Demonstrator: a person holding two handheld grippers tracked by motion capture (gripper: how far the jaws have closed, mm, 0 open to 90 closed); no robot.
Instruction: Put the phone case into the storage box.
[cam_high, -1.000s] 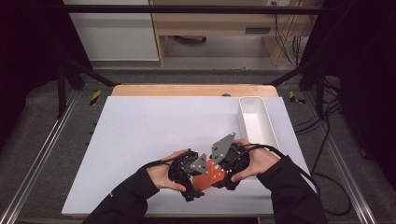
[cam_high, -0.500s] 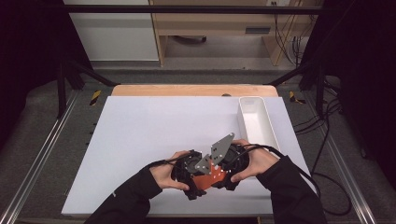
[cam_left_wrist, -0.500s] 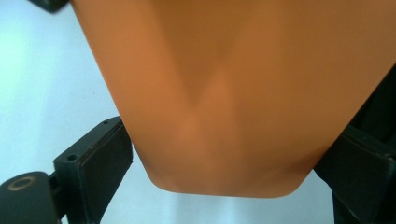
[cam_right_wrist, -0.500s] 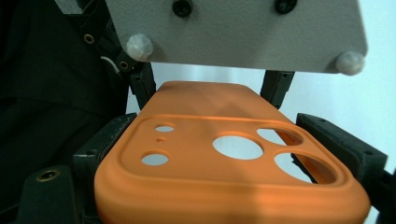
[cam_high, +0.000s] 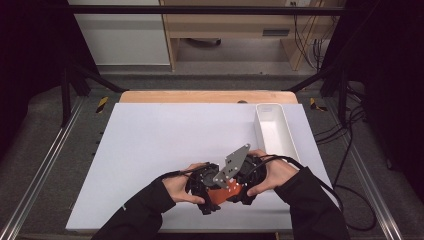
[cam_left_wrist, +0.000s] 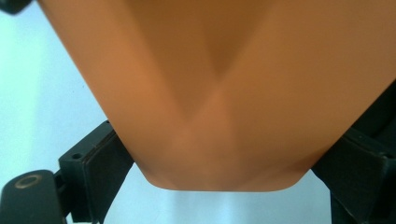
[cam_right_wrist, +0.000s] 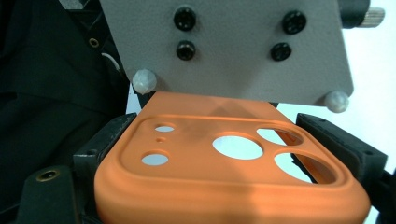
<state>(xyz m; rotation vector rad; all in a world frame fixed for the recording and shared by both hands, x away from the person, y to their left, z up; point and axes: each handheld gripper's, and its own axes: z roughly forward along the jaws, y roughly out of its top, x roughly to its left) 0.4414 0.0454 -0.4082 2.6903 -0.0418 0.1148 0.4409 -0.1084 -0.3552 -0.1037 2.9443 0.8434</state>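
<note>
1. The orange phone case (cam_right_wrist: 224, 158) is held just above the near edge of the table (cam_high: 165, 145), between the person's two hands, with its camera-hole end toward the right claw.
2. The right claw (cam_right_wrist: 233, 154) is pressed onto that end: in its own view both black jaws bear on the case's two sides, pinching it.
3. The left claw (cam_left_wrist: 224, 186) straddles the opposite, plain end. Its jaws have just been closing with the case between them. In the left gripper view they stand against the case's edges, but whether the pads already press cannot be told for sure; they look to be at contact.
4. In the high view the left hand (cam_high: 181, 187) and right hand (cam_high: 270, 172) face each other, claws almost meeting over the case, with the grey plate (cam_high: 232, 164) of one gripper tilted above them.
5. A white tray (cam_high: 287, 125) lies well apart, at the far right of the table.
6. The step in hand appears to be a handover or a two-handed grip on the case.
7. The next move probably calls for the left claw to firm its grip before the right one lets go, since the soft case could flex or slip out of a loose pinch.
</note>
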